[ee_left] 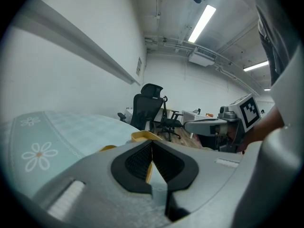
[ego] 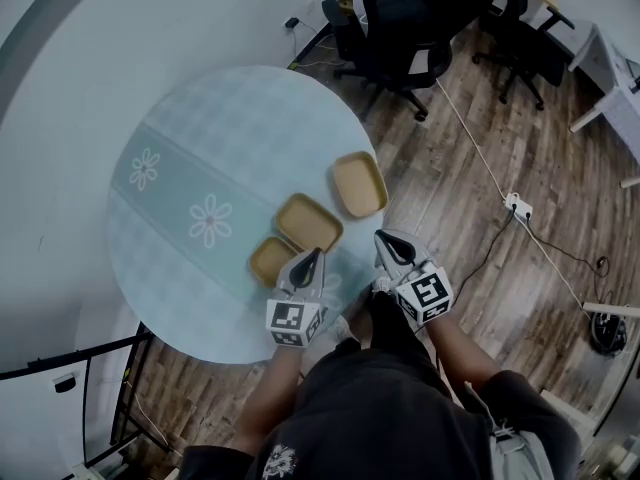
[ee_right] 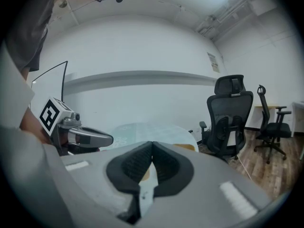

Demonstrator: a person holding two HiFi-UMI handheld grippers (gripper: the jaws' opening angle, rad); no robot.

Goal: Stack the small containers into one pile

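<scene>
Bench is a round one under a pale checked cloth with flower prints, and all three tan containers sit on its near-right part, in a slanting row, none stacked yet. The far container and the middle container look much the same size and lie just beside each other. The small container sits nearest the person, just beside the middle one.

All three are shallow and open, with rounded corners and a raised lip. They look thin-walled and moulded, so probably light and fairly stiff, though a hard squeeze could flex the wall. The cloth should keep them from sliding much. The lip is the sensible place to take hold, with one finger inside and one outside at the middle of a side. A big one likely belongs at the bottom so the small one nests.

The left gripper hovers over the gap beside the small container, its fingers pressed together with nothing between them. The right gripper hangs at the bench edge, near the far container, fingers likewise together and empty.
</scene>
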